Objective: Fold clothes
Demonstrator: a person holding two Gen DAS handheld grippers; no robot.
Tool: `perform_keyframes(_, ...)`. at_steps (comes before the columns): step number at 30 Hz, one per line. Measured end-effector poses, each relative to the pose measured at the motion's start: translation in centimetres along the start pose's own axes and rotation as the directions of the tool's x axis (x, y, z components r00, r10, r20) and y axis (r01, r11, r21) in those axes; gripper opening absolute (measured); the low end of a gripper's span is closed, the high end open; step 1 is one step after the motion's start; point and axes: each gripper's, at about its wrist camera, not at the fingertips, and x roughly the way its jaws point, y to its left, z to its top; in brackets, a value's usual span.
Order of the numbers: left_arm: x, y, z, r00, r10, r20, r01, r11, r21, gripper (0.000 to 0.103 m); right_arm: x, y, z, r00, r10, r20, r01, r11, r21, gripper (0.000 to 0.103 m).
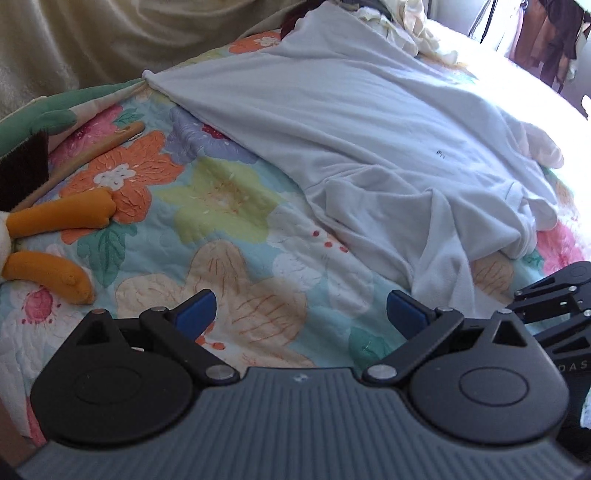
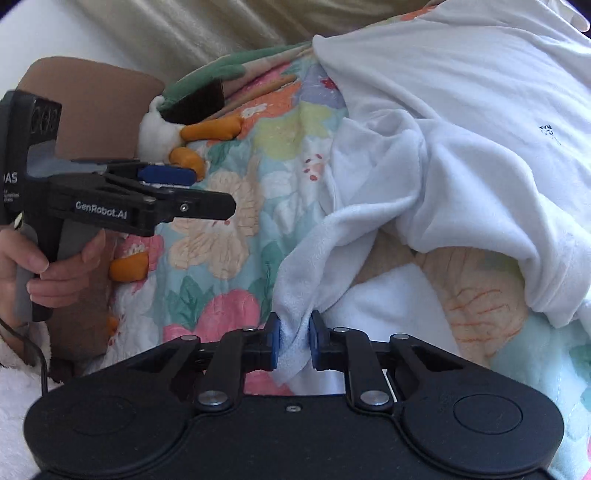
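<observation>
A white long-sleeved garment (image 1: pixel 351 122) lies spread over the flowered quilt (image 1: pixel 207 229), its near sleeve (image 1: pixel 439 254) crumpled toward me. My left gripper (image 1: pixel 300 314) hovers open above bare quilt, left of that sleeve, nothing between its blue pads. In the right wrist view the white garment (image 2: pixel 461 122) fills the upper right. Its fleecy sleeve end (image 2: pixel 317 258) runs down into my right gripper (image 2: pixel 294 341), which is shut on it. The left gripper (image 2: pixel 192 192) shows there at the left, held by a hand (image 2: pixel 55 273), apart from the cloth.
A plush duck with orange legs (image 1: pixel 59 218) and a green plush (image 1: pixel 44 114) lie at the quilt's left edge, beside a brush (image 1: pixel 22 166) and a wooden stick (image 1: pixel 92 155). A cream blanket (image 1: pixel 92 40) rises behind. More pale clothes (image 1: pixel 417 26) are heaped at the back.
</observation>
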Motion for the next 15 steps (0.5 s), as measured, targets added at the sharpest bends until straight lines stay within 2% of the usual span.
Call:
perform_keyframes(3, -0.7, 0.2, 0.0, 0.995, -0.069, 0.066, 0.069, 0.998, 0.002, 0.101, -1.7, 0.0, 1.4, 0.991, 0.06, 0.122, -0.064, 0.997, 0.036, 0.018)
perform_keyframes(6, -1.4, 0.4, 0.0, 0.982, -0.137, 0.131, 0.137, 0.991, 0.011, 0.101, -4.2, -0.1, 3.8, 0.943, 0.15, 0.297, -0.189, 0.977, 0.104, 0.018)
perform_keyframes(8, -1.9, -0.3, 0.0, 0.972, -0.168, 0.164, 0.164, 0.986, 0.042, 0.102, -5.5, -0.2, 5.0, 0.907, 0.173, 0.383, -0.241, 0.961, 0.135, 0.018)
perform_keyframes(10, -2.2, -1.3, -0.1, 0.963, -0.204, 0.177, 0.193, 0.978, 0.077, 0.103, -6.3, 0.4, 6.1, 0.891, 0.142, 0.431, -0.226, 0.963, 0.15, 0.018)
perform_keyframes(13, -2.0, -3.4, -0.1, 0.969, -0.189, 0.16, 0.168, 0.976, 0.136, 0.103, -7.3, 2.1, 6.3, 0.862, 0.115, 0.494, -0.204, 0.97, 0.13, 0.018)
perform_keyframes(15, -1.6, -4.6, 0.0, 0.972, -0.174, 0.16, 0.147, 0.975, 0.166, 0.103, -7.9, 2.9, 5.9, 0.855, 0.111, 0.507, -0.196, 0.973, 0.118, 0.018)
